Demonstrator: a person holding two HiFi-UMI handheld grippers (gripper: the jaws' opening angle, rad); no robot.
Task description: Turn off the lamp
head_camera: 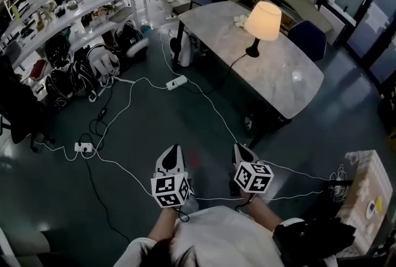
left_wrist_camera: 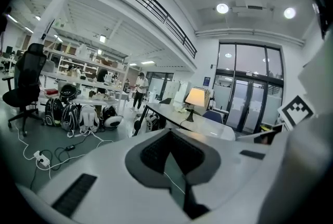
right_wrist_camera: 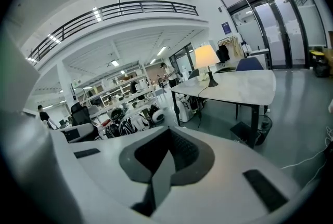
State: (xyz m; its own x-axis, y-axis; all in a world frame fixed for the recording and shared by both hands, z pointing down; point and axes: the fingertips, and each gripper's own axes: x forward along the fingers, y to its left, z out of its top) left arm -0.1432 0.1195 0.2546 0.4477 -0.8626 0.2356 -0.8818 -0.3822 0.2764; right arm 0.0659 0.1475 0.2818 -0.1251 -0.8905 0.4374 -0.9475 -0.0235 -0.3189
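**Head view with both gripper views: approach stage of switching off the lamp.** The lamp, its shade lit, stands upright toward the far end of a pale stone-patterned table, well apart from both tools. Its dark cord runs from the base off the table edge toward the floor, where a white power strip lies. The left gripper and right gripper are held side by side above the floor, each with jaws pressed together on nothing. The step in hand is judged to be closing the gap to the table. The switch cannot be made out from here – cord, base or shade – so find it first. Shut jaws would serve as 1 blunt pressing tip, while the other gripper steadies the base against tipping. No brand or label is legible: the 2 cubes carry only square markers, and a blue sign is too small to read.
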